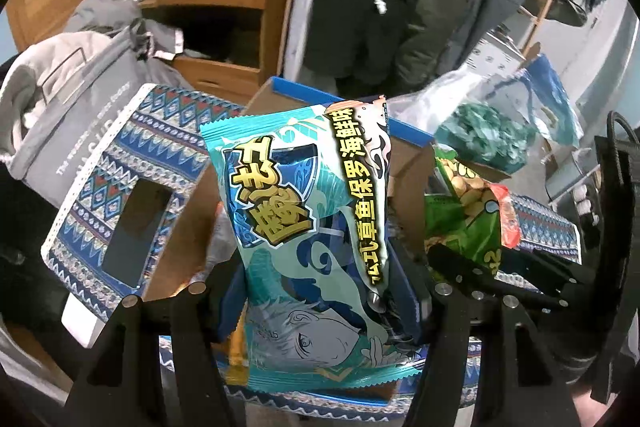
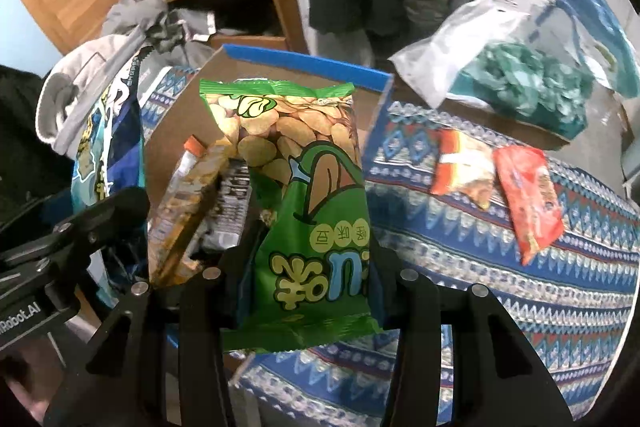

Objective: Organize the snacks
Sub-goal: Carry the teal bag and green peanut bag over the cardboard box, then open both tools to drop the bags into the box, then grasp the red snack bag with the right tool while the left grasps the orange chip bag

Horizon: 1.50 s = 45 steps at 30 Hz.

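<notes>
Left hand-held gripper (image 1: 316, 311) clamps a teal seafood snack bag (image 1: 308, 227), held upright over the cardboard box (image 2: 304, 67). Right hand-held gripper (image 2: 308, 287) grips a green bean snack bag (image 2: 304, 195), also above the box mouth. Box already contains several packets, including an orange-capped tube (image 2: 188, 163). Patterned cloth (image 2: 500, 267) on the table carries two loose items: red packet (image 2: 528, 203), and smaller orange-white packet (image 2: 464, 167). Judgement: task roughly midway; held bags need dropping in, two packets left.

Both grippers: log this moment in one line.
left gripper: shut on teal snack bag | right gripper: shut on green snack bag | both over cardboard box
</notes>
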### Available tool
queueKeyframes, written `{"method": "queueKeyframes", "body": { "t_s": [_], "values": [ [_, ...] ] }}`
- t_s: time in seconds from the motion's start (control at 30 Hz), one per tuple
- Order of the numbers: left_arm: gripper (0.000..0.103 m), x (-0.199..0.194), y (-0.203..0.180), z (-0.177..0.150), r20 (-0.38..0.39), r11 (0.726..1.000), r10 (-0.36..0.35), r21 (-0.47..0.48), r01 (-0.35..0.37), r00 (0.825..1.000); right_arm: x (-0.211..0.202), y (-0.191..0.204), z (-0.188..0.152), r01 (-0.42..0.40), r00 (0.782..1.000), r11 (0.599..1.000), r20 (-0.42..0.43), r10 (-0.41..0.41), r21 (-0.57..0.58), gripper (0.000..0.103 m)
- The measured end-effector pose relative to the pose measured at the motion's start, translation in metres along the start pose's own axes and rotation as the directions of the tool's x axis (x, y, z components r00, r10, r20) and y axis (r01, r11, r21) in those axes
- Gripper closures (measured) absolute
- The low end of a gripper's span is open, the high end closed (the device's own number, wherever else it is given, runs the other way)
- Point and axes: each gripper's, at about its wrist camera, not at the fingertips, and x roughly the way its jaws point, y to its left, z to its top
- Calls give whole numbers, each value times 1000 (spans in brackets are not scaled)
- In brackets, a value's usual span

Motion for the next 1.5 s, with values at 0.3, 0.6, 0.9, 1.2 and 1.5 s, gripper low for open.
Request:
{"method": "queueKeyframes", "body": {
  "t_s": [0.3,0.6,0.9,1.2,1.5],
  "values": [
    [38,23,29,2,-48,997,44,-56,-47,998,31,24,19,-11,999,1000,-40,10,-19,58],
    [31,29,40,1,-80,990,71,-113,-80,994,31,27,28,8,1000,1000,-6,-8,-13,31],
    [21,20,29,2,-62,995,70,-72,-74,996,14,9,29,1,1000,1000,22,-2,20,29],
    [21,9,12,-2,-53,998,24,-64,-27,998,-6,-8,22,16,999,999,47,-18,29,27],
    [21,1,-13,-4,-49,999,-20,-34,19,999,-21,-33,9,33,997,998,68,-37,61,26]
  ]
}}
